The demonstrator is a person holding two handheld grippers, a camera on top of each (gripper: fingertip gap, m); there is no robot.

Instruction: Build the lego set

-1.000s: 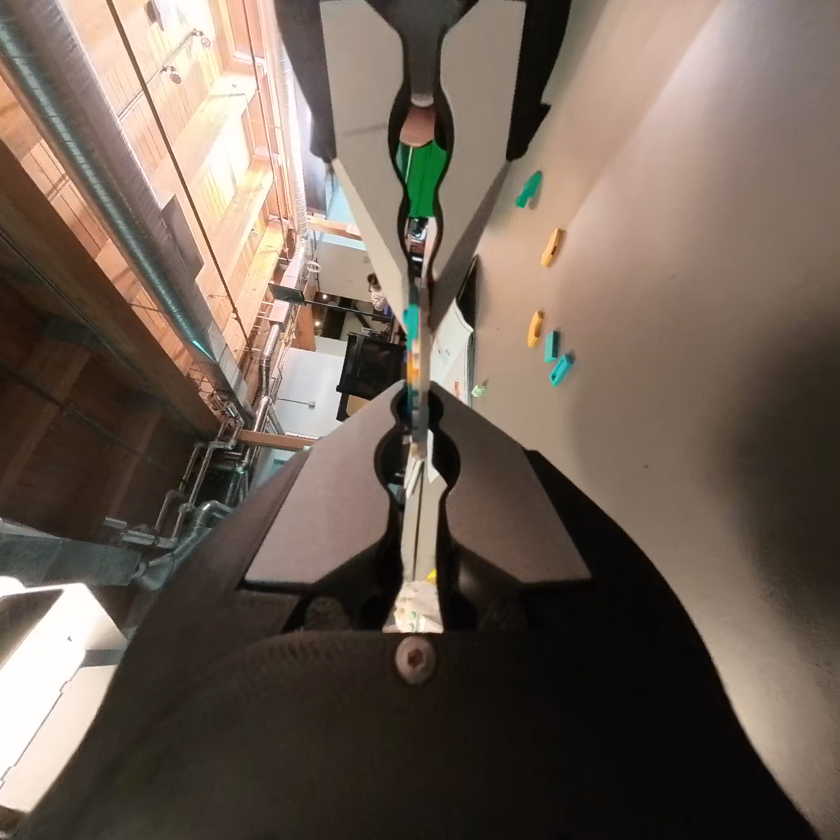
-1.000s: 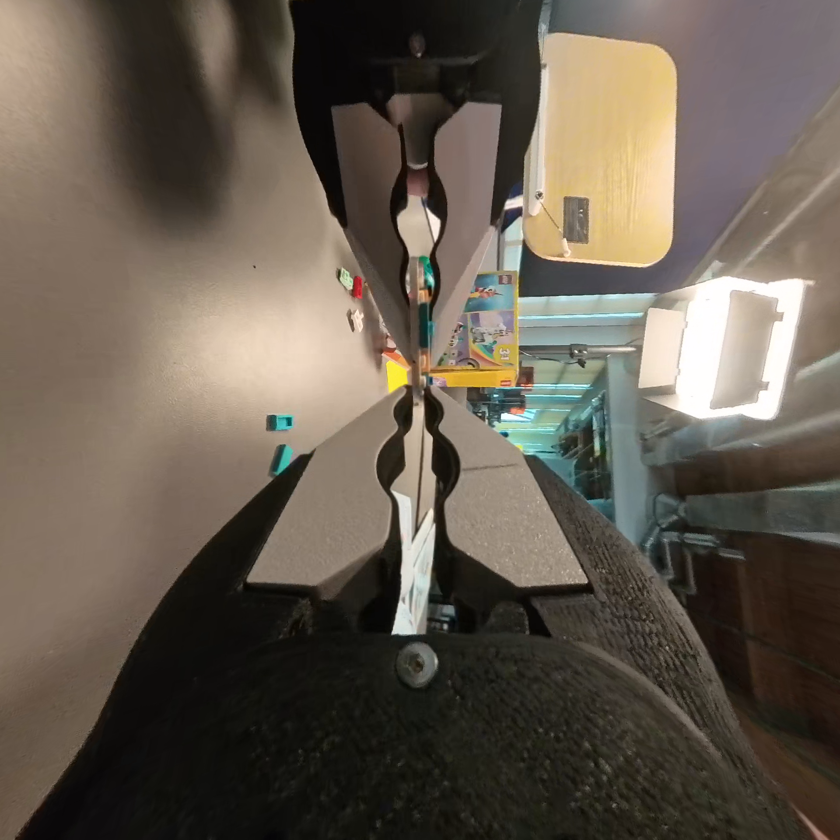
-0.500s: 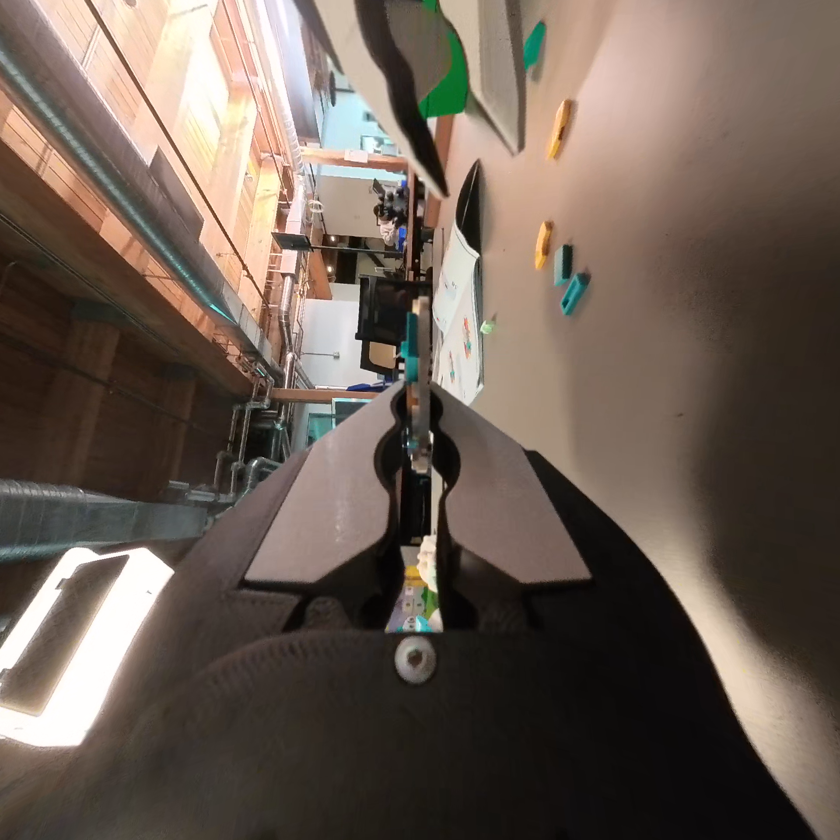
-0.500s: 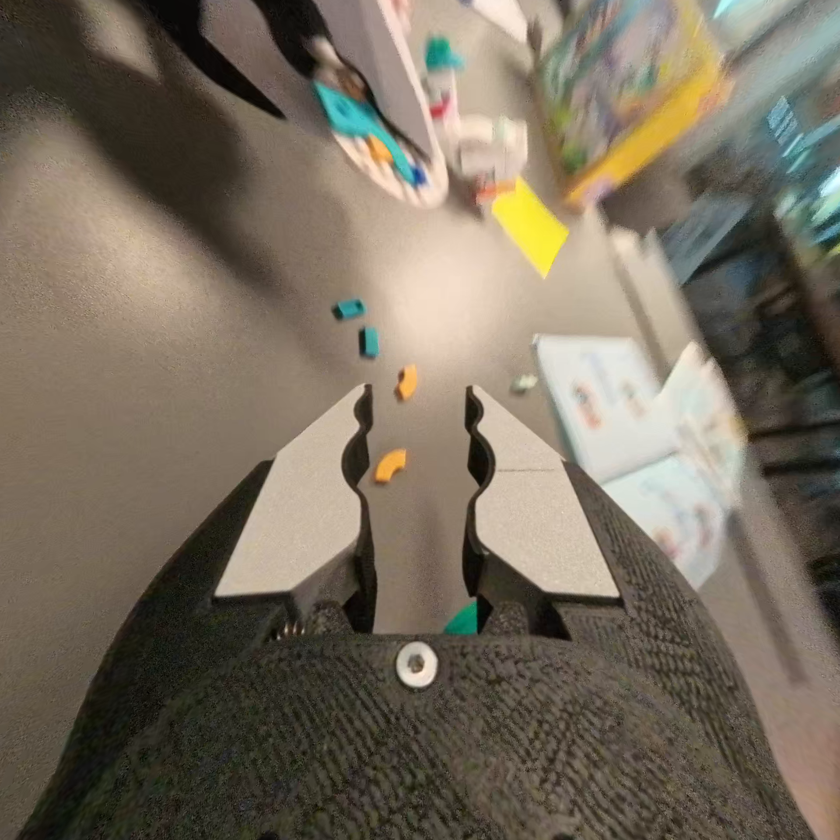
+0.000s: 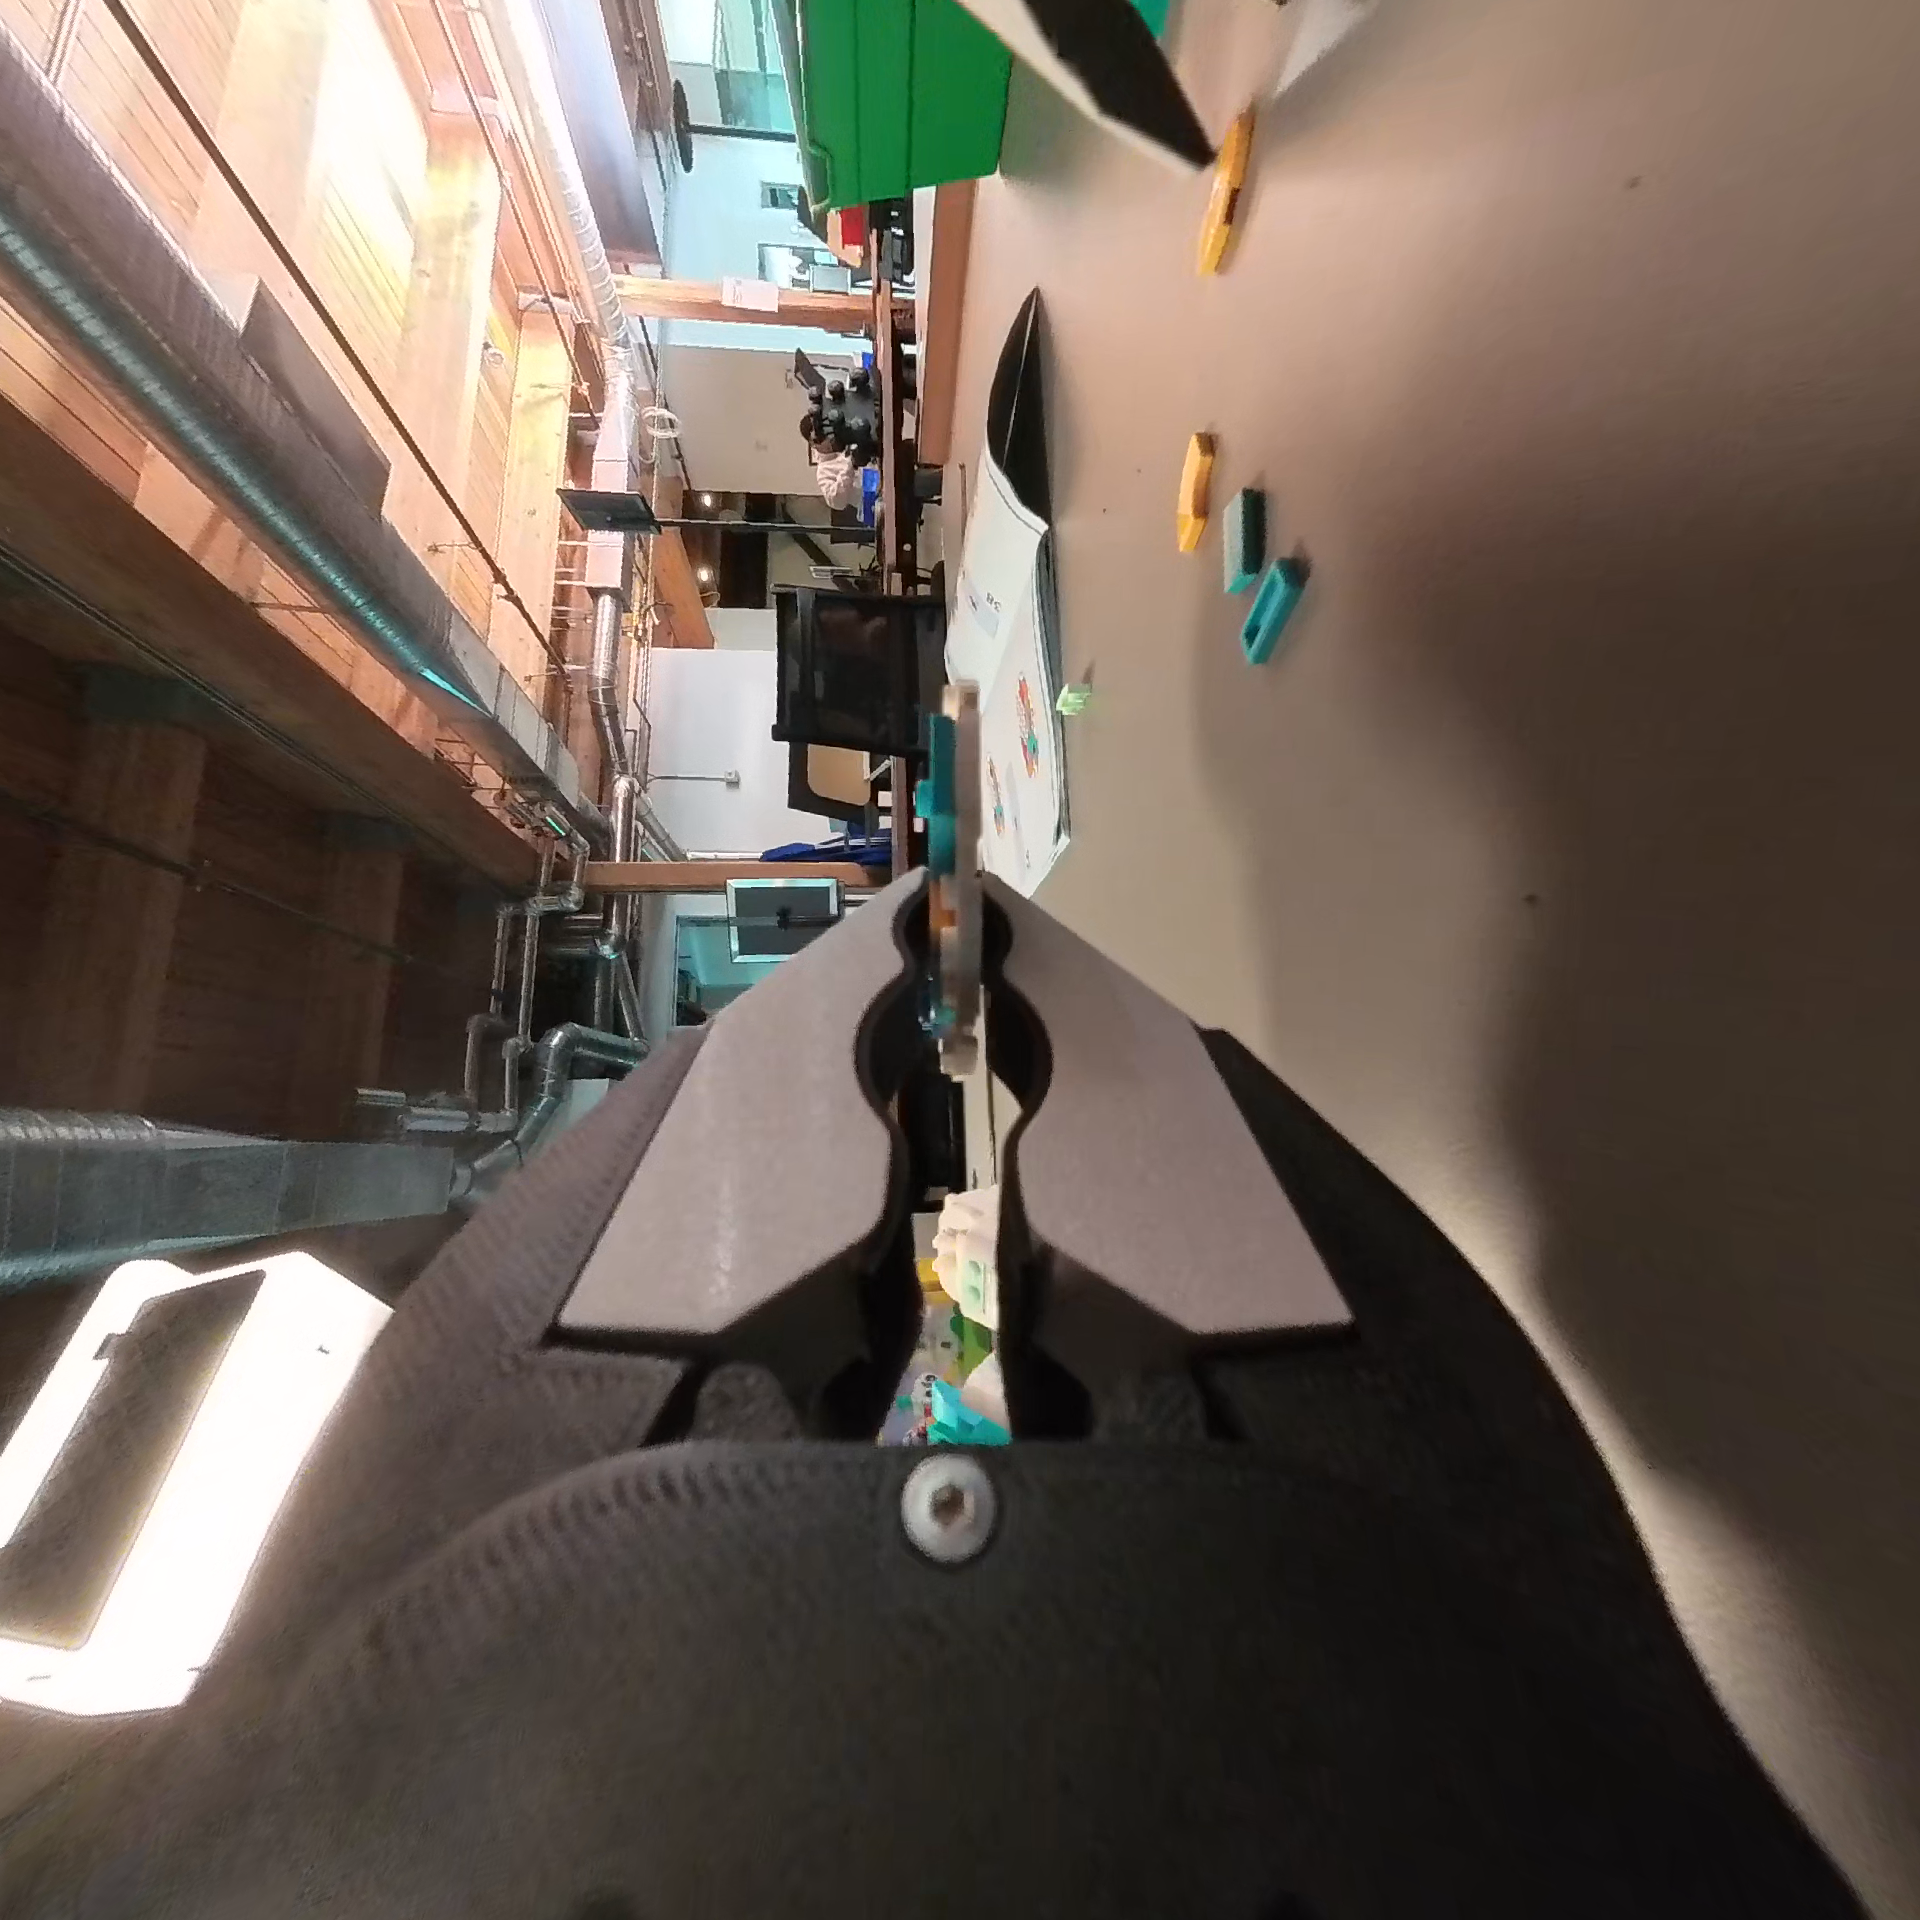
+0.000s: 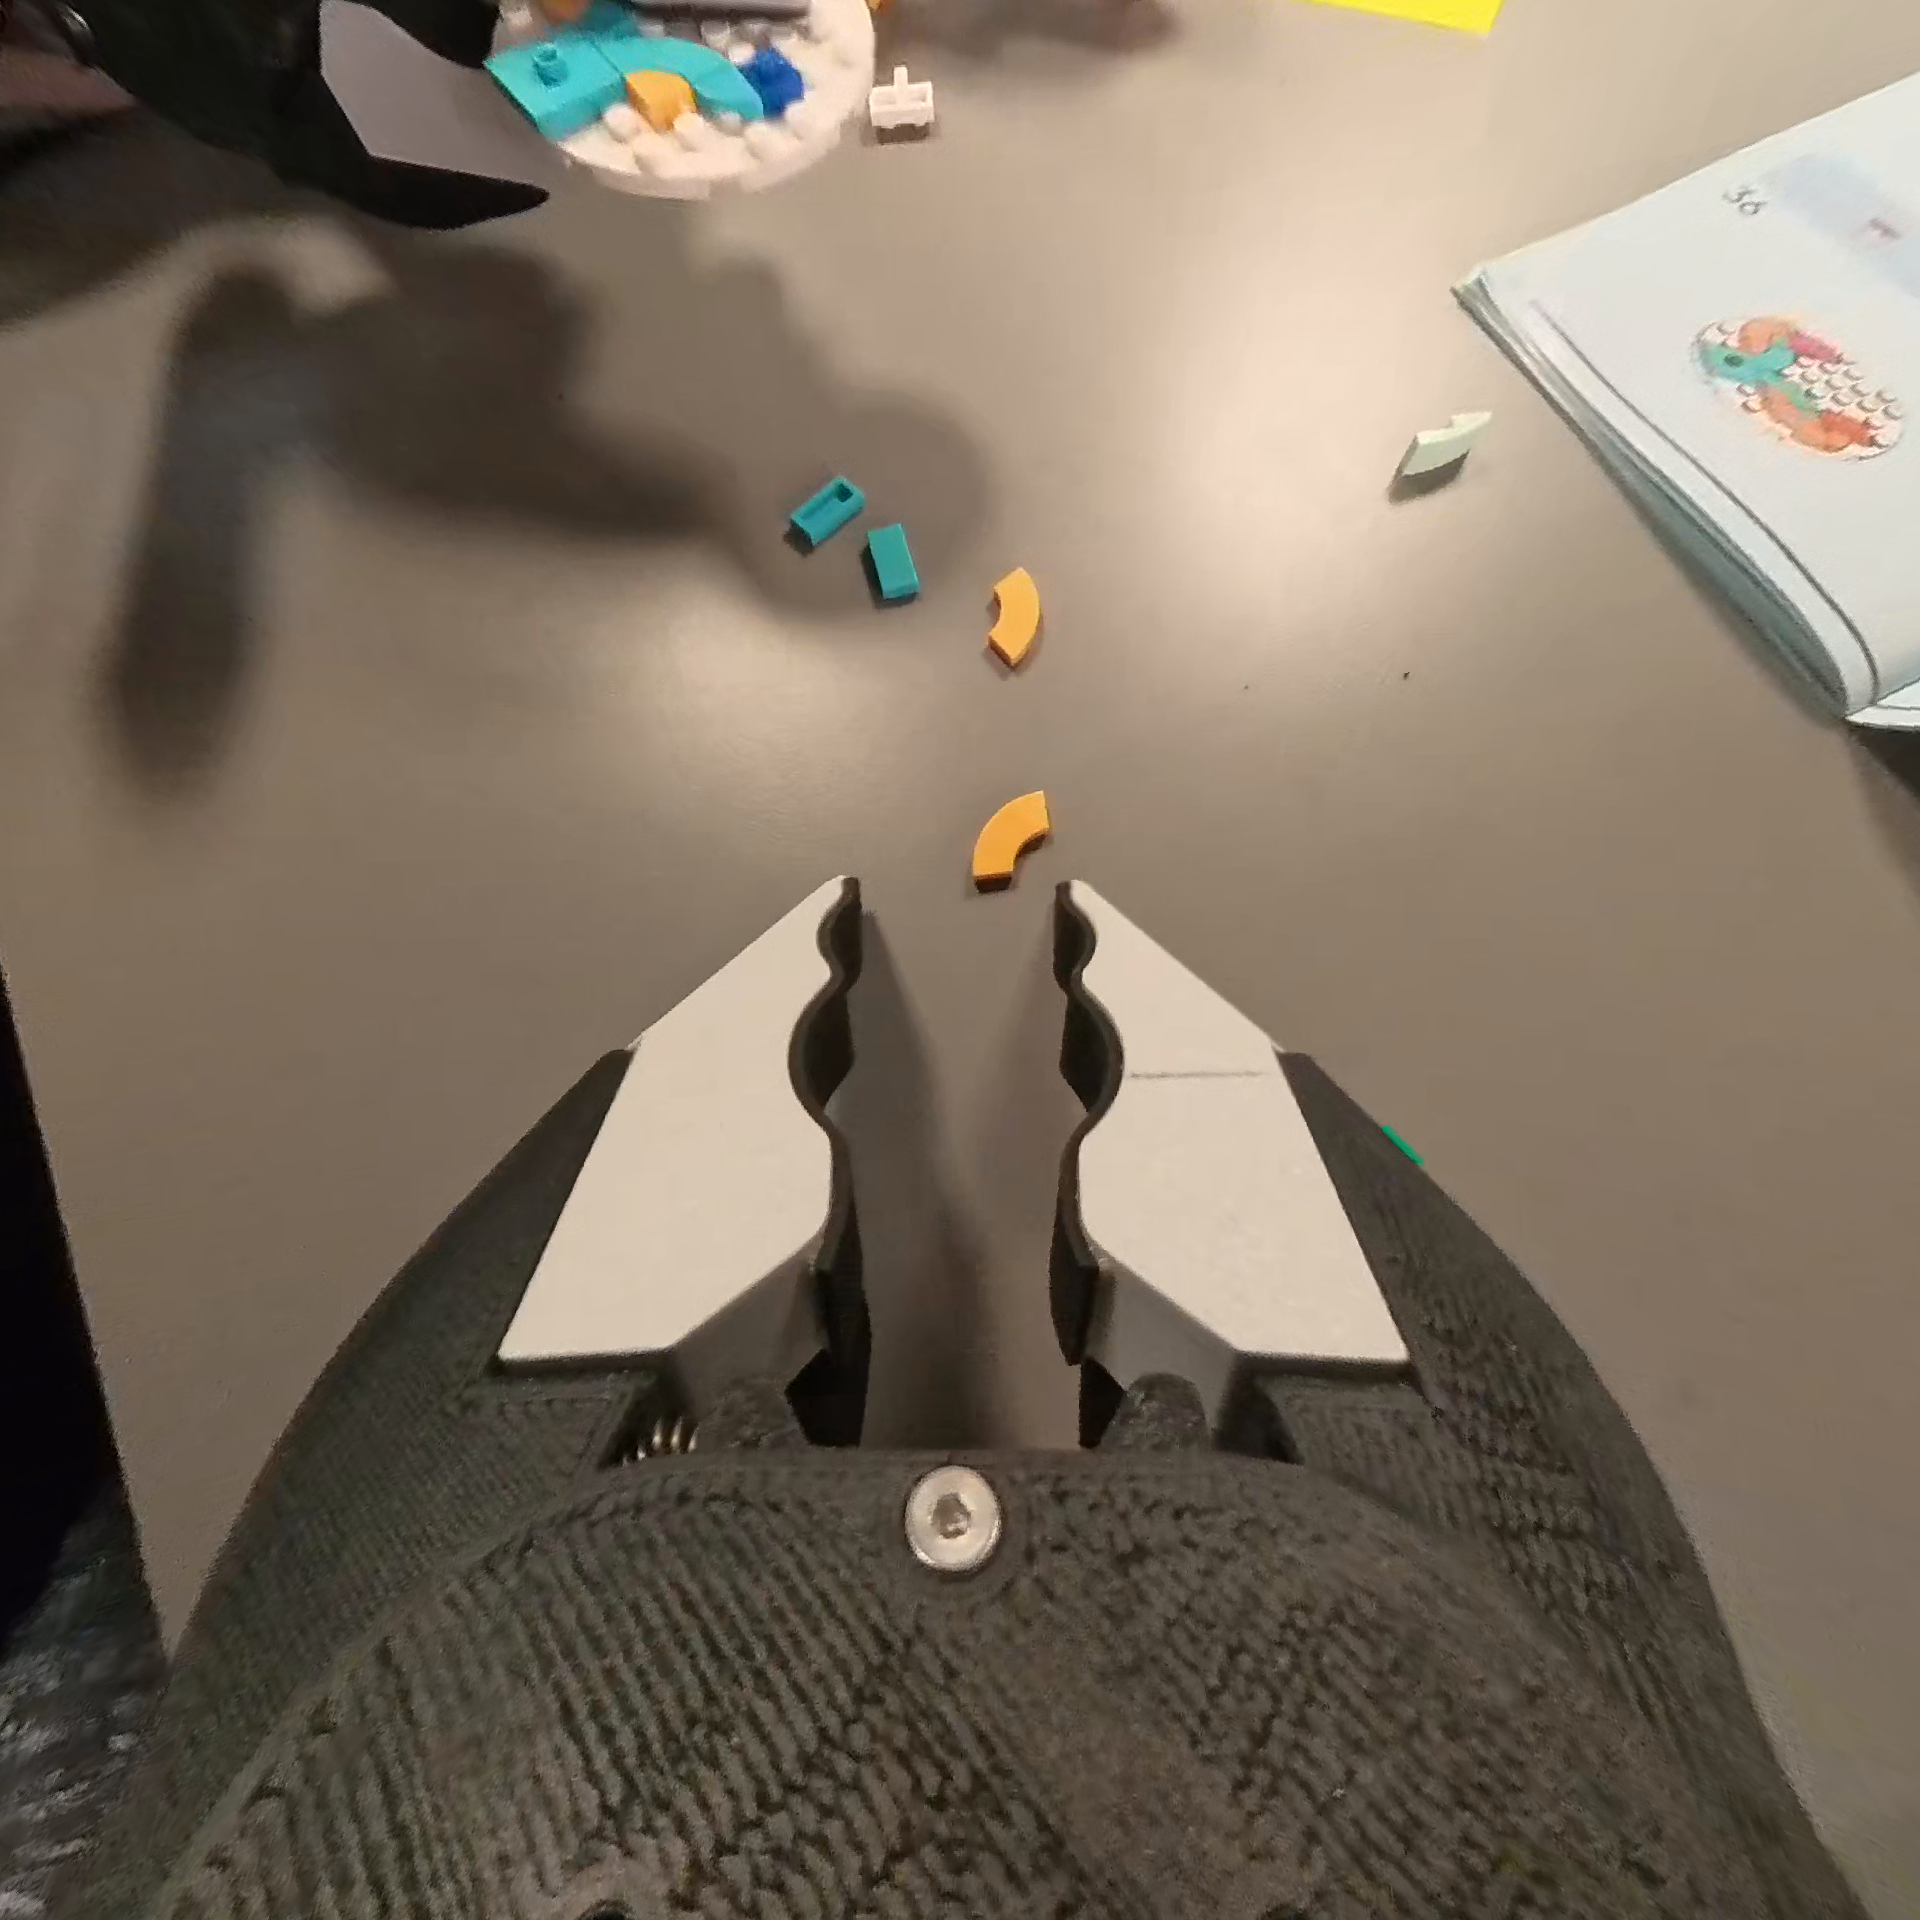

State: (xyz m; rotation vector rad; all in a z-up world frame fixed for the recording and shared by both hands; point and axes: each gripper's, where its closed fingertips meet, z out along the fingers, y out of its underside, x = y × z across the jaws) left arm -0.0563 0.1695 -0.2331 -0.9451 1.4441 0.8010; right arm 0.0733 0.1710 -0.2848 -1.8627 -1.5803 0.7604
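Observation:
My left gripper (image 5: 954, 896) is shut on the edge of a round white studded plate (image 5: 964, 790), seen edge-on, with teal pieces (image 5: 940, 779) on its face. The right wrist view shows that plate (image 6: 675, 135) at the top, carrying teal, orange and blue pieces. My right gripper (image 6: 958, 899) is open and empty, low over the grey table (image 6: 1351, 935). An orange curved tile (image 6: 1008, 840) lies just ahead of its tips. A second orange curved tile (image 6: 1015, 615) and two teal bricks (image 6: 826, 511) (image 6: 891, 561) lie farther ahead.
An open instruction booklet (image 6: 1766, 364) lies at the right, with a pale green piece (image 6: 1442, 445) beside it. A small white piece (image 6: 902, 102) sits by the plate. A yellow sheet (image 6: 1403, 8) is at the top edge. A green box (image 5: 904, 94) stands far off. My right fingertips sit around 15 centimetres from my left ones.
My right gripper let go of the round plate, opened, and swung down over the loose pieces on the table. My left gripper still holds the plate.

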